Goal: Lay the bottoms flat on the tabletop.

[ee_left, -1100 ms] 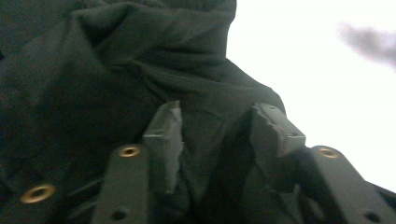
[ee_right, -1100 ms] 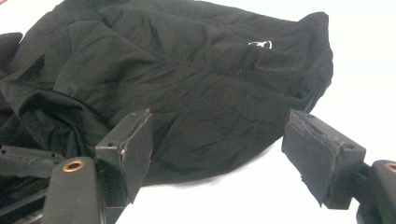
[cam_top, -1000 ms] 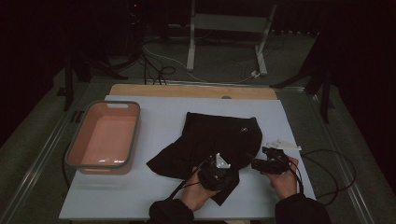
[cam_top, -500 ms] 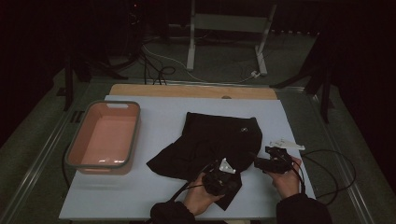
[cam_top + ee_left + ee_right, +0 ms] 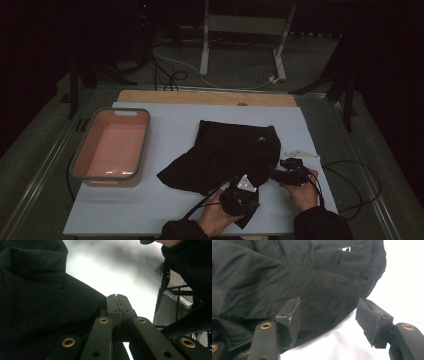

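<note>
cloth [image 5: 227, 152]: black, lies flat mid-table, right of the pink tub [image 5: 111, 148] | left gripper [image 5: 239, 194]: we clench it on the cloth's near edge | right gripper [image 5: 277, 175]: loose, jaws have just been closing, cloth edge between them, not squeezed

Each hand carries a black two-jaw gripper. The left gripper [image 5: 239, 196] bears a small grey three-cornered plate [image 5: 245, 183] on top, and a black cable [image 5: 202, 206] trails from it toward the dark sleeve [image 5: 182, 231]. In its own view its black link arms carry brass-coloured rivets [image 5: 103, 320] below two flat black pads [image 5: 117, 305]. The right gripper [image 5: 328, 320] has blocky black pads [image 5: 372, 317] with scuffed edges, brass rivets too [image 5: 265, 326], and a thin black cable [image 5: 350, 172] looping beside the plate-less body; its sleeve [image 5: 320, 225] is dark as well.
</note>
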### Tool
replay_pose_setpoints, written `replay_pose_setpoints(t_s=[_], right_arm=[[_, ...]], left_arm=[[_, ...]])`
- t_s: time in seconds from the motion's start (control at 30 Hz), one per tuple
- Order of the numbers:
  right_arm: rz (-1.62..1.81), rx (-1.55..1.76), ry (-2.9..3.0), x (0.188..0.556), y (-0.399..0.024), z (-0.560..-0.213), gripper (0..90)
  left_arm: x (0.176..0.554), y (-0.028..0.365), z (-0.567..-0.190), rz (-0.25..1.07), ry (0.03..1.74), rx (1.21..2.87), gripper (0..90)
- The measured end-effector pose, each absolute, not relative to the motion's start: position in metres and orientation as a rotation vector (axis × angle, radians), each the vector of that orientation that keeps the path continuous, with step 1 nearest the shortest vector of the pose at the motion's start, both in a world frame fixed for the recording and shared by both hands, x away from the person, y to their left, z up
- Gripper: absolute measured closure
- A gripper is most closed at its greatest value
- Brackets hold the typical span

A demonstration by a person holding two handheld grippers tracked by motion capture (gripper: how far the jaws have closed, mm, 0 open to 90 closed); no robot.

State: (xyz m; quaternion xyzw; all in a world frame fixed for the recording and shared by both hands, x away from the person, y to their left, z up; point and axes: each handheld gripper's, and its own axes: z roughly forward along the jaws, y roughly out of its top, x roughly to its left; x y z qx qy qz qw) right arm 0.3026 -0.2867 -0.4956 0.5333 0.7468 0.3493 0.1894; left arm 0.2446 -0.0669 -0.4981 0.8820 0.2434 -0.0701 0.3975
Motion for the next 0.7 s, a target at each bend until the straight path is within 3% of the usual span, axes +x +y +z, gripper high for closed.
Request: replay_pose_setpoints(t_s=[0.3, 0.37, 0.5, 0.7], right_arm=[[0.857, 1.55, 2.167, 0.307, -0.282, -0.51, 53.4], [0.821, 1.55, 2.185, 0.308, -0.28, -0.513, 61.9], [0.815, 1.532, 2.183, 0.309, -0.28, -0.513, 87.2], [0.809, 1.538, 2.122, 0.315, -0.292, -0.506, 90.0]], left_arm=[[0.244, -0.061, -0.492, -0.176, 0.614, 2.208, 90.0], [0.244, -0.06, -0.491, -0.186, 0.615, 2.195, 90.0], [0.243, -0.061, -0.491, -0.193, 0.607, 2.195, 90.0], [0.24, -0.061, -0.49, -0.208, 0.584, 2.195, 90.0]])
